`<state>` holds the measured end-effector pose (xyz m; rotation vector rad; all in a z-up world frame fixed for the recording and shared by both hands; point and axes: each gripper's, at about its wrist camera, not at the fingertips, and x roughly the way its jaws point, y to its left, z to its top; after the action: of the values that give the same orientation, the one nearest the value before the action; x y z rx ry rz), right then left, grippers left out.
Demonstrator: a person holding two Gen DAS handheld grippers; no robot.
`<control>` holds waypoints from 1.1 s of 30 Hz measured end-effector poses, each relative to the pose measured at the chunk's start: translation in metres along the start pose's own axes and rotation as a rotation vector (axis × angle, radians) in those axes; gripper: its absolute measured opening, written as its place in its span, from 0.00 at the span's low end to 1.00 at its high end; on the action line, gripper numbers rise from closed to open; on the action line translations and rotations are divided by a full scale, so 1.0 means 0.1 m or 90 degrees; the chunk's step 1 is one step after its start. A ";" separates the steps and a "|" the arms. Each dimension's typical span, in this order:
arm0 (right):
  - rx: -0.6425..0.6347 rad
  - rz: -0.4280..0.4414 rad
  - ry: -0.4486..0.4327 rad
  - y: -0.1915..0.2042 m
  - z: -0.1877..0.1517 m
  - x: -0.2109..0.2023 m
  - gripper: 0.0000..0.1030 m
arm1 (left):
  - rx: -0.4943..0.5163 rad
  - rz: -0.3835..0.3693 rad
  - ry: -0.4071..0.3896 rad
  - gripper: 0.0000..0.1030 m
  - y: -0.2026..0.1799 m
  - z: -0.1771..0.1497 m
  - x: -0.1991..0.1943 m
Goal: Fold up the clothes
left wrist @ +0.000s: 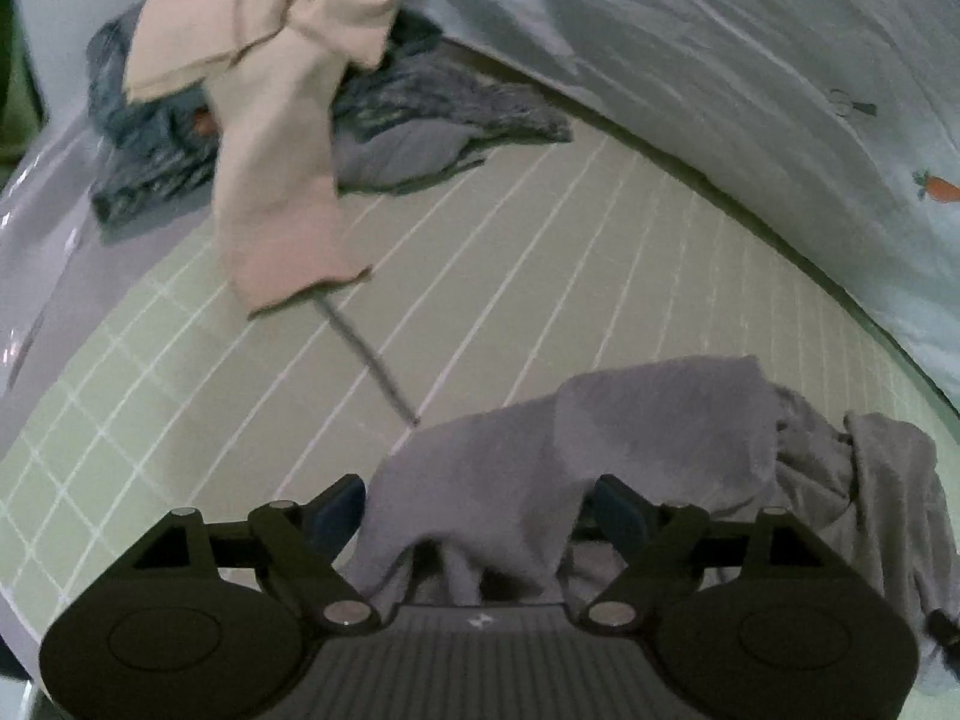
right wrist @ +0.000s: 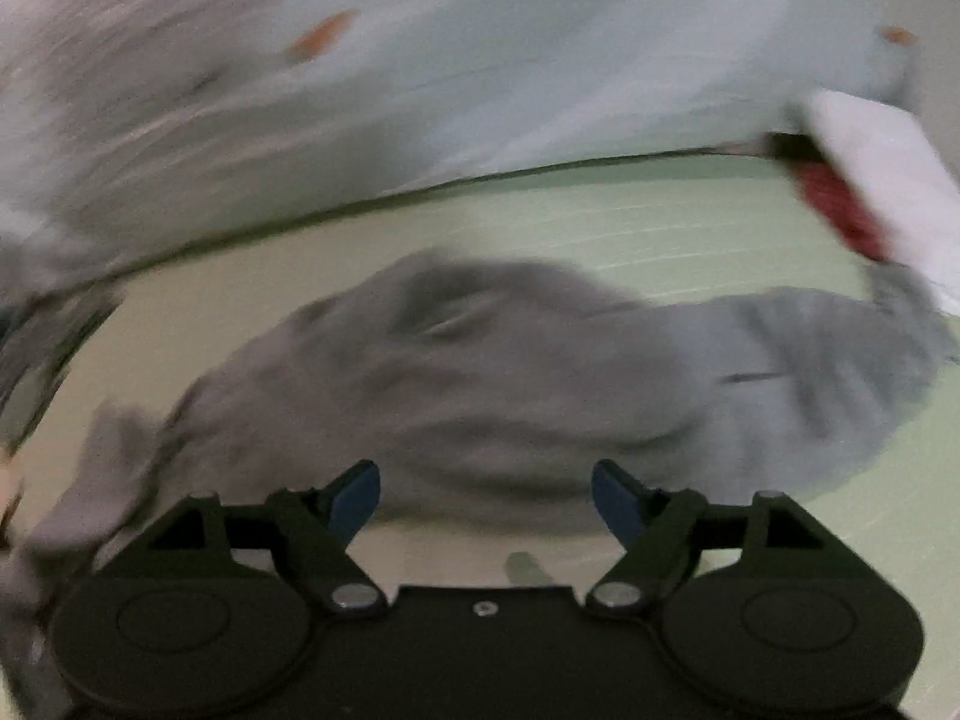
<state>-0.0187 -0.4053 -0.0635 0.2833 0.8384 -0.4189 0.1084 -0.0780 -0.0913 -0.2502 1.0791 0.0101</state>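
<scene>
Low in the left wrist view, a grey garment lies rumpled on a pale green mat with a white grid, filling the bottom centre and running toward the lower right edge. Its near folds drape over the front of the left gripper, whose blue-padded fingers stand spread wide on either side of the cloth, released rather than pinching it.

From the right wrist view, heavily blurred, the same grey garment spreads across the middle of the frame on the green mat. Beneath it in the picture the right gripper has its fingers parted and released, with nothing between them; the cloth's near edge sits just past their tips.

Further out, in the upper left of the left wrist view, a beige garment hangs over a dark blue-grey heap of clothes. A thin grey cord runs from below the beige piece toward the grey one. Behind, a pale blue bedsheet with small carrot prints fills the upper right.
</scene>
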 end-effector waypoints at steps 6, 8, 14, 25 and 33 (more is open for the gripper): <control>-0.054 0.058 0.033 0.64 -0.40 -0.08 0.77 | -0.023 -0.005 0.035 0.81 0.26 -0.32 0.00; -0.064 0.070 0.043 0.75 -0.54 -0.09 0.77 | -0.019 -0.008 0.042 0.81 0.31 -0.45 -0.04; -0.092 0.107 0.069 1.07 -0.96 -0.12 0.77 | 0.022 -0.004 0.026 0.81 0.38 -0.73 -0.16; -0.135 0.158 0.093 1.27 -1.41 -0.17 0.04 | -0.006 -0.018 0.012 0.81 0.58 -1.03 -0.46; -0.086 0.059 0.060 0.52 -1.25 -0.14 0.02 | -0.005 -0.030 0.014 0.81 0.55 -1.08 -0.54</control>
<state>-0.0845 -0.3054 -0.1283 0.2175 0.9382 -0.2619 -0.0184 -0.0407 -0.1027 -0.2832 1.0944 -0.0316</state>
